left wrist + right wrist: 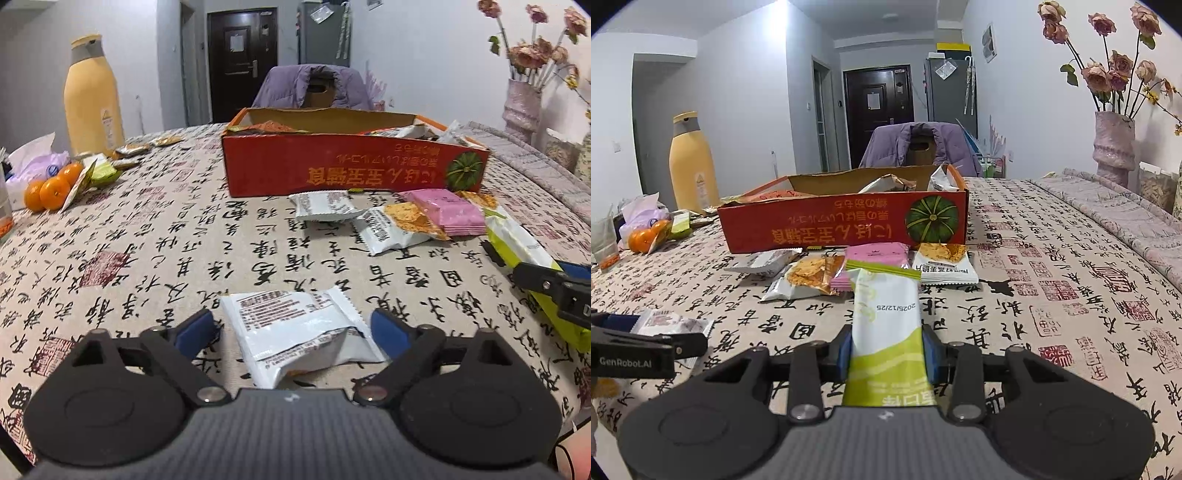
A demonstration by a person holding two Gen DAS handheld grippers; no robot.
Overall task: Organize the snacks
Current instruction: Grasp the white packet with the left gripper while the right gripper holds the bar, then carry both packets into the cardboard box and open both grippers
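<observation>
My left gripper [293, 328] is open, its blue fingertips on either side of a white snack packet [299, 328] that lies on the tablecloth. My right gripper [888, 352] is shut on a green and white snack packet [886, 332] and holds it above the table; it also shows in the left wrist view [524, 251]. A red cardboard box [332, 170] with several packets inside stands beyond. Loose packets lie in front of it: a pink one [875, 258], an orange one [812, 277] and white ones [325, 206].
A tall yellow bottle [94, 96] stands at the far left, with oranges [50, 190], tissue and small packets near it. A vase of pink flowers [1113, 147] stands at the far right. A chair with a purple jacket [923, 147] is behind the table.
</observation>
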